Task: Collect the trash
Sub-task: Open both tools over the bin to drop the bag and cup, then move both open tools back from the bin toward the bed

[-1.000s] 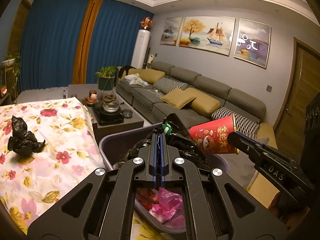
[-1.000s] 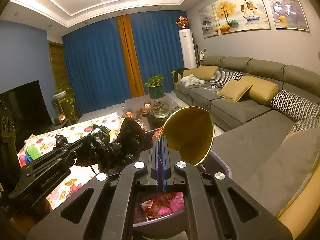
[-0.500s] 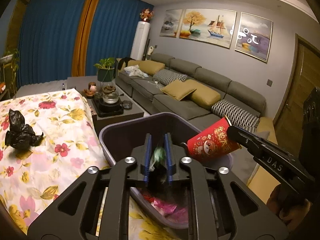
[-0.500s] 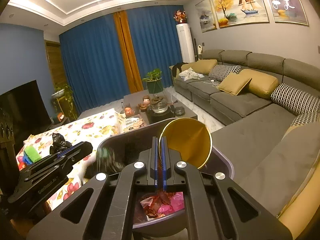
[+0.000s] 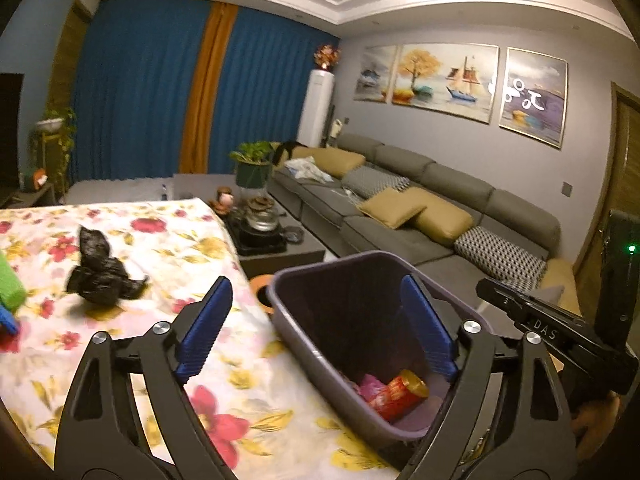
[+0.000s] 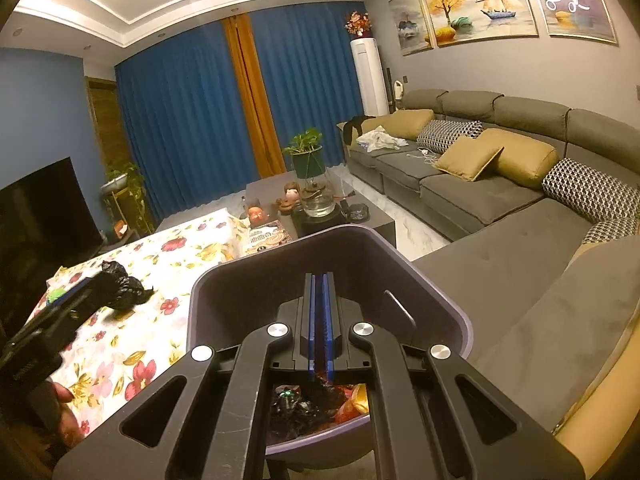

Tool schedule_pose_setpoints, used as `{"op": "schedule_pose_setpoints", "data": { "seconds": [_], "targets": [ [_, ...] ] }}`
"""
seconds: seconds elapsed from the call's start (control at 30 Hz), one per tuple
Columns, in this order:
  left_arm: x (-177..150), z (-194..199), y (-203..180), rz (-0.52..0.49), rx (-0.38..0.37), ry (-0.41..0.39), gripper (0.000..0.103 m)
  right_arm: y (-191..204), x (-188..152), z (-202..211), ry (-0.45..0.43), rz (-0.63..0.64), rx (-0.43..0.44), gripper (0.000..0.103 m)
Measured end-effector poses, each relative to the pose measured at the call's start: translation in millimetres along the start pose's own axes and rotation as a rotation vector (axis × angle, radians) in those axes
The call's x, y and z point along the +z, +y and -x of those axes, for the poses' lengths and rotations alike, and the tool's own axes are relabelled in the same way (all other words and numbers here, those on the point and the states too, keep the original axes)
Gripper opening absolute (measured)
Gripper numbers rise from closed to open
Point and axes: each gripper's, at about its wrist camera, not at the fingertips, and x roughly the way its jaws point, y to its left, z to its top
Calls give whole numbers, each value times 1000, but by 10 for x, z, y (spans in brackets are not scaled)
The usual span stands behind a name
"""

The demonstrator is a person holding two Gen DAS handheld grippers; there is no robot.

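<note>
- Left gripper [image 5: 316,320], black frame with blue ribbed pads: jaws opening and already spread wide, nothing between them; one pad [image 5: 204,324] hangs over the floral tablecloth [image 5: 168,240], the other over the bin's mouth.
- Right gripper [image 6: 319,320], same build: blue pads pressed together with nothing pinched, poised above the bin's interior.
- Dark purple plastic waste bin [image 5: 296,332], rectangular with rounded corners, standing against the table's edge at 5 o'clock of the left wrist view; a grey sofa [image 6: 500,196] lies beyond it.
- Bin contents: a red paper cup with gold lining [image 5: 398,396] lying on its side, pink wrapper scraps [image 5: 370,385], and crumpled black plastic [image 6: 308,404].
- Uncollected trash: a knotted black plastic bag [image 5: 100,276] resting on the tablecloth at 9 o'clock, well apart from the bin.
- A green object [image 5: 9,288] at the far left edge, cut off by the frame; its kind cannot be told.
</note>
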Motion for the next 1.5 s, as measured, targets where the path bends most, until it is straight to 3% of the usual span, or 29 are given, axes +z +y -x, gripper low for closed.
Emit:
{"op": "schedule_pose_setpoints", "data": {
  "seconds": [0.4,0.47,0.5,0.7,1.13,1.27,1.5],
  "targets": [
    [-43,633,556,6,167,-29,93,406,-72,88,5,50,60,8],
    [-51,724,706,11,200,-31,94,513,-94,138,-20,65,62,57],
    [-57,774,784,14,219,-33,94,581,-106,170,-40,80,61,61],
    [-116,1179,1339,74,343,-55,96,1128,-163,207,-34,156,139,63],
    [-311,1921,2461,130,685,-62,96,2132,-374,78,13,243,261,70],
    [-375,2057,2740,171,741,-57,96,2333,-394,20,14,248,273,72],
    [-396,1995,3023,191,775,-18,96,2594,-420,-79,4,257,276,72]
  ]
}}
